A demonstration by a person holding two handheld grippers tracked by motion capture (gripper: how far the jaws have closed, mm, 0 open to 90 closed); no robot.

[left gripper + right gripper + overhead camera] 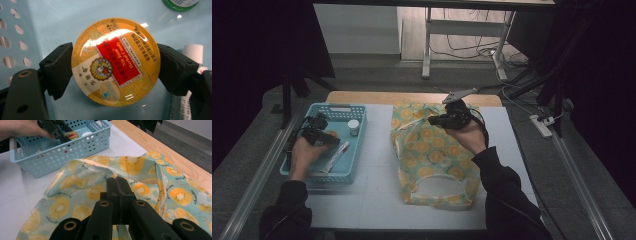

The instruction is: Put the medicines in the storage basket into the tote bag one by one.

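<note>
Left hand-held gripper (115,72) brackets candy tin (115,61) in basket (37,15)

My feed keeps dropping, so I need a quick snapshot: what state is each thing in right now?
Candy tin: lid on, lying flat in the basket, between the left jaws.
Left gripper: pads at the tin's sides, contact unclear.
Right gripper: jaws shut, pinching the bag's edge.
Fabric bag: lying on the table, mouth edge lifted.
Basket: upright, holding several items.
Small jar: upright, capped.
Tube: lying flat, capped.
</note>
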